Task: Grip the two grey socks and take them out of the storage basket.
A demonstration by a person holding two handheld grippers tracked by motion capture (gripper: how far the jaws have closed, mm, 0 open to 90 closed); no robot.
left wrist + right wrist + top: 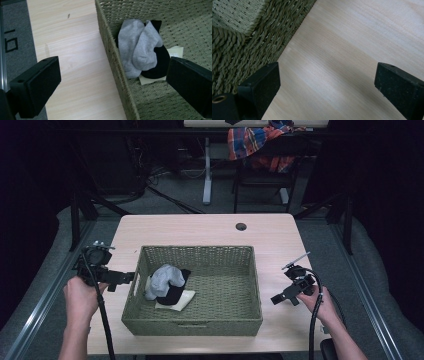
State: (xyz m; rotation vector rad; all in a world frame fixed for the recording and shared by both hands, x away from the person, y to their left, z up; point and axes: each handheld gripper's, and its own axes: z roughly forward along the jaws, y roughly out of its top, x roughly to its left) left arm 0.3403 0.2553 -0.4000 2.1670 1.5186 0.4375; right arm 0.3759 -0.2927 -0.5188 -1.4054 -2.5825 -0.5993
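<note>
Woven basket (200, 325) holds the socks: grey sock (165, 279) piled on a black one (175, 292) at its left end; left gripper (122, 279) gapes empty just outside that wall, right gripper (284, 298) spread wide beyond the opposite side; looks like the reach-in stage, next it probably needs to clear the rim.

The high view looks forward and down from above the person's side, taking in the whole table (210, 227) with the basket (192, 327) at centre. The left gripper view sits close over the basket's wall (117, 75) at 9 o'clock, facing into it onto the socks (140, 50). The right gripper view hangs very near the tabletop (352, 50), the basket's corner (234, 17) at its 10 o'clock. All three views share basket and table.
</note>
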